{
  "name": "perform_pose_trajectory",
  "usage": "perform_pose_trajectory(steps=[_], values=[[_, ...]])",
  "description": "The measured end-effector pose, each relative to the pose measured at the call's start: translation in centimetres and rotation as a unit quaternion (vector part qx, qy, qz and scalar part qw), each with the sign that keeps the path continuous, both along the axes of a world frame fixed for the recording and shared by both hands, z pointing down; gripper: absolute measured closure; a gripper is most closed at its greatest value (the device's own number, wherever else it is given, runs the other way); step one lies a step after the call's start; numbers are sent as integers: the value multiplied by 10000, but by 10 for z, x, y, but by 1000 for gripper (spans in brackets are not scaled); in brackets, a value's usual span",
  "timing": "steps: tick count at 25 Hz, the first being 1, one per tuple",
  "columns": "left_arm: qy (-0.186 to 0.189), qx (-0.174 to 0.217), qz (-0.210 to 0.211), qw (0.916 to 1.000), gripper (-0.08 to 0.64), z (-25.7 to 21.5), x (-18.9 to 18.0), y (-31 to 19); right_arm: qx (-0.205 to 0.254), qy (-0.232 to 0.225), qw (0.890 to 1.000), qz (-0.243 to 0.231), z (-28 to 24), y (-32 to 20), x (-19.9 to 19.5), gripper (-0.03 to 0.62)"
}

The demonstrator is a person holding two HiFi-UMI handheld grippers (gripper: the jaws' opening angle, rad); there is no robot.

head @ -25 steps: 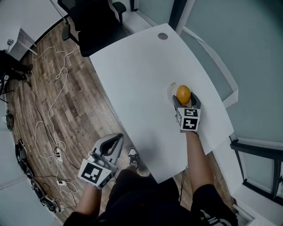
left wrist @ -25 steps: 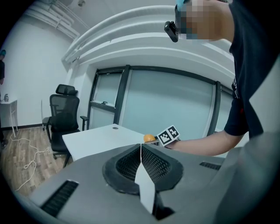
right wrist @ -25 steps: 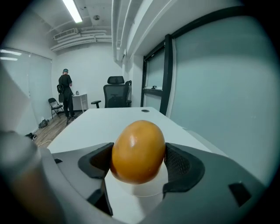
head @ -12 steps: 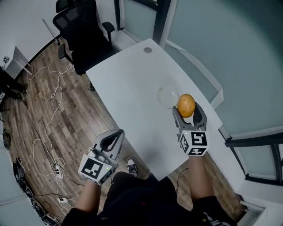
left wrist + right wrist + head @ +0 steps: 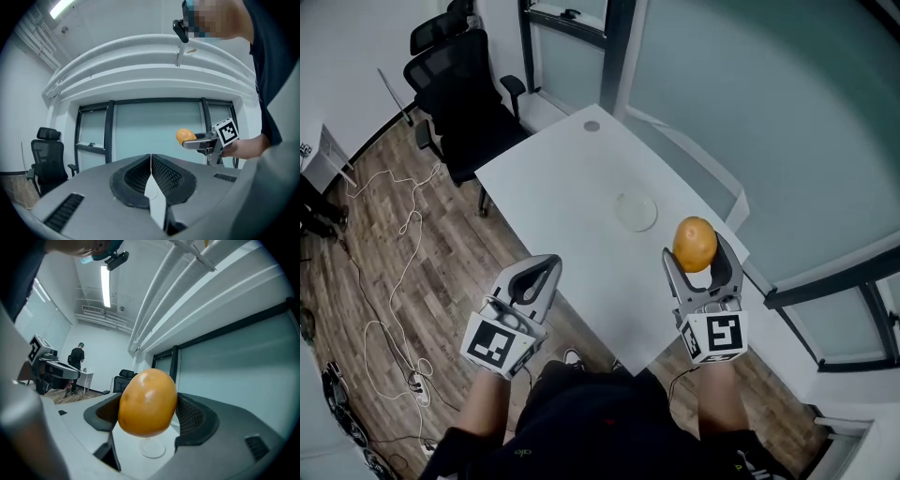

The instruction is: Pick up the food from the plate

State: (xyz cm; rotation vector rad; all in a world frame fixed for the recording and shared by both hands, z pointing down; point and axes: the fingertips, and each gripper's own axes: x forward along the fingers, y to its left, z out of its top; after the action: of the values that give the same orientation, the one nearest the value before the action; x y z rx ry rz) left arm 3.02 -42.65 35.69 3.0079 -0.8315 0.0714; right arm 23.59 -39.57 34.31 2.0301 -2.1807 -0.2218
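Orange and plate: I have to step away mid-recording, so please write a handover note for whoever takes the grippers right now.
Right gripper: shut on the orange, held in the air by the right edge of the table, clear of the plate.
Left gripper: shut, empty, off the table's near edge.
Plate: empty, on the table.
Done: the food is off the plate.
Left: nothing of the pick itself; probably just keep the grip firm.
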Motion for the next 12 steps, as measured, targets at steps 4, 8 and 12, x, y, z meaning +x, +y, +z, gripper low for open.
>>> perform_pose_trajectory(steps=[4,8,12], values=[[154,146,109,9997,534,-16,3,7,109,127,9999,33,-12,18,-2,221],[242,191,170,9994,534,-21,6,12,209,146,9996,72,-19,26,-3,221],[259,223,196,9992,534,-27,7,13,268,161,9995,33,-27,26,-7,221]])
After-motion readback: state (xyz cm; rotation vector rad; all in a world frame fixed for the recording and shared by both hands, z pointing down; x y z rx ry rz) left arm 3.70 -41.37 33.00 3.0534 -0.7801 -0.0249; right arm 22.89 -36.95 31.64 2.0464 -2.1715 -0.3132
